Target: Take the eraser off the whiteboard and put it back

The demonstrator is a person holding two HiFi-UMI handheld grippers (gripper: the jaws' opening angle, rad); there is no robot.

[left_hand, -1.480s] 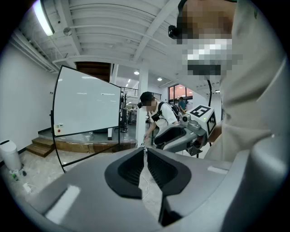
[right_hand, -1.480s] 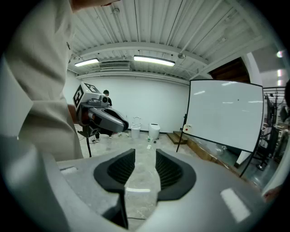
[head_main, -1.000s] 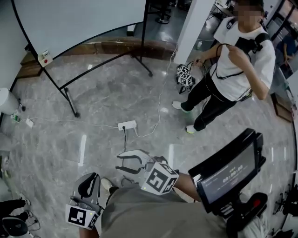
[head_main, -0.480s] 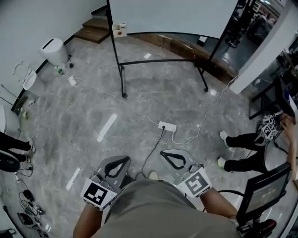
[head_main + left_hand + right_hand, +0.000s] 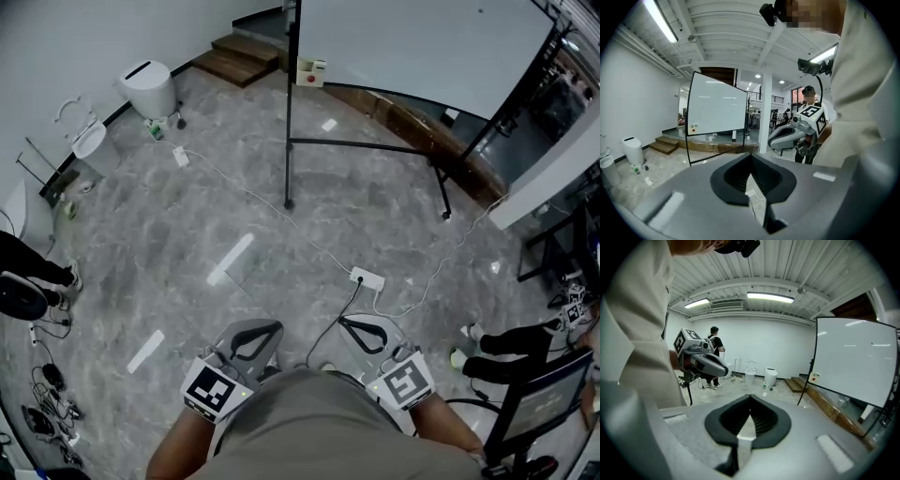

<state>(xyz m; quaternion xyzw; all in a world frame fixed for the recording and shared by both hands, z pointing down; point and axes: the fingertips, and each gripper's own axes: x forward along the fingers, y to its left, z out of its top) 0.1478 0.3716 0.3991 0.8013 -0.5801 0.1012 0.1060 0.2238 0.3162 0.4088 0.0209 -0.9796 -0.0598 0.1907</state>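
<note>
Your left gripper [image 5: 265,326] and right gripper [image 5: 349,322] are both closed on nothing, well short of the whiteboard [image 5: 422,47]; a white bin [image 5: 150,89] stands left of it, contents hidden.

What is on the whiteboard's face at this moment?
A small white block with a red dot sits at the lower left corner of the whiteboard; the rest looks bare. Its back is hidden.
</note>
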